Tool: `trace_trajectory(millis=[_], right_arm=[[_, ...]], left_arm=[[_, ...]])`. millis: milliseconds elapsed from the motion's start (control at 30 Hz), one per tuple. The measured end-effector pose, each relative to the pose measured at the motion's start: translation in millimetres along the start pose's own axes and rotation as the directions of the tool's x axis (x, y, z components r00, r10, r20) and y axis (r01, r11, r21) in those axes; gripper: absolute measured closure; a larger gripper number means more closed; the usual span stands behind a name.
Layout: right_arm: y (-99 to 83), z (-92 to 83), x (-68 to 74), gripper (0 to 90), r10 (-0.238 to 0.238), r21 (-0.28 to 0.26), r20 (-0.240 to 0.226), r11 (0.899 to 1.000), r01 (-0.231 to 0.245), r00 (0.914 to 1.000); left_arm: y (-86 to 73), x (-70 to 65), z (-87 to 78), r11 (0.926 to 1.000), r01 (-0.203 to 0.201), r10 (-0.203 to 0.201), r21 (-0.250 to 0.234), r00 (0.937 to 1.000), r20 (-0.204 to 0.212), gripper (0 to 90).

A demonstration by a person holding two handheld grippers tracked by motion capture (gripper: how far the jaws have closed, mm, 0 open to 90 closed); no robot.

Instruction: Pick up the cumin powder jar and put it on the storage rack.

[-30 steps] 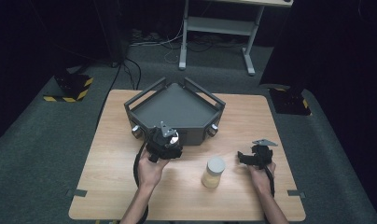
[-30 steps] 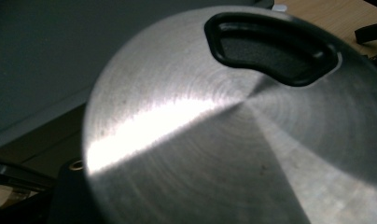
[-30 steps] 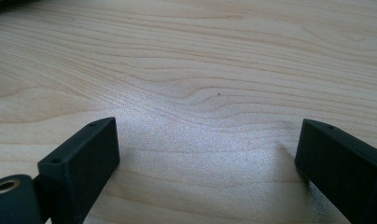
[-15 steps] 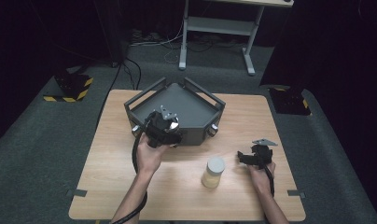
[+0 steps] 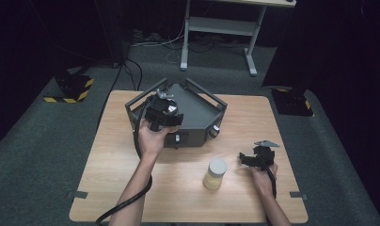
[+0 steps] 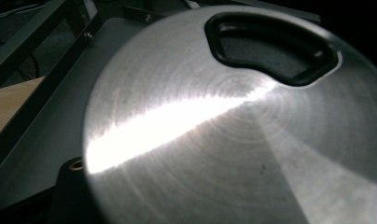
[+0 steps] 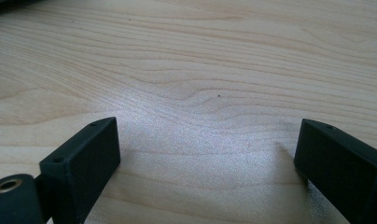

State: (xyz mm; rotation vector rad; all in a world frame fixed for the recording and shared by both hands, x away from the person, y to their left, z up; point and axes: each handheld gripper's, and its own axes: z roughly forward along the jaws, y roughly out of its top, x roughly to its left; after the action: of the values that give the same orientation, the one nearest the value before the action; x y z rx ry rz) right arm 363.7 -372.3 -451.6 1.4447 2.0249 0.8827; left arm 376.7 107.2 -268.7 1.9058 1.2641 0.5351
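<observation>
The left gripper [image 5: 162, 112], jaws clamped on a brushed metal lid [image 6: 233, 126], holds it over the grey tray [image 5: 200, 106] at the back of the counter [image 5: 108, 155]. The right gripper [image 5: 258, 155] rests low on the counter with jaws spread and empty, just right of a lidless jar [image 5: 215, 174] of pale contents.

Dim room, with the wooden table [image 5: 188, 188] lit from above and the surroundings falling to near black. In the left gripper view, a bright streak of glare crosses a brushed metal disc [image 6: 233, 140], slightly soft. The right gripper view is evenly lit, its near jaws blurred.
</observation>
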Motion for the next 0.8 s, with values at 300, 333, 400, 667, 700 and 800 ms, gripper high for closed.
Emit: trace_trajectory(millis=[300, 333, 400, 667, 700, 800], right_arm=[[-0.2, 0.0, -0.2, 6.7, -0.001, -0.001, 0.001, 1.000, 0.001, 1.0000], [-0.3, 0.0, -0.3, 6.8, -0.002, -0.002, 0.001, 1.000, 0.002, 1.0000], [-0.4, -0.1, -0.2, 7.1, -0.001, -0.003, 0.001, 1.000, 0.001, 1.0000], [-0.6, -0.1, 0.0, 7.4, 0.000, -0.004, 0.003, 1.000, 0.000, 1.0000], [-0.6, -0.1, 0.0, 7.4, 0.000, -0.004, 0.003, 1.000, 0.000, 1.0000], [-0.6, -0.1, 0.0, 7.5, 0.001, -0.004, 0.003, 1.000, -0.001, 1.0000]], left_arm=[[15.6, -5.1, 24.9, 0.9998, 0.011, -0.010, 0.015, 0.9972, -0.074, 31.5], [16.9, -4.1, 28.2, 0.9998, 0.011, -0.009, 0.019, 0.9971, -0.076, 31.5], [18.4, -5.0, 35.2, 0.9996, 0.008, -0.005, 0.026, 0.9956, -0.094, 31.5], [15.0, -12.2, 55.0, 0.9995, 0.011, -0.007, 0.028, 0.9901, -0.140, 31.5], [14.8, -13.2, 56.9, 0.9996, 0.008, -0.003, 0.029, 0.9894, -0.145, 31.5], [14.8, -14.4, 61.5, 0.9995, 0.017, -0.012, 0.026, 0.9881, -0.153, 31.5]])
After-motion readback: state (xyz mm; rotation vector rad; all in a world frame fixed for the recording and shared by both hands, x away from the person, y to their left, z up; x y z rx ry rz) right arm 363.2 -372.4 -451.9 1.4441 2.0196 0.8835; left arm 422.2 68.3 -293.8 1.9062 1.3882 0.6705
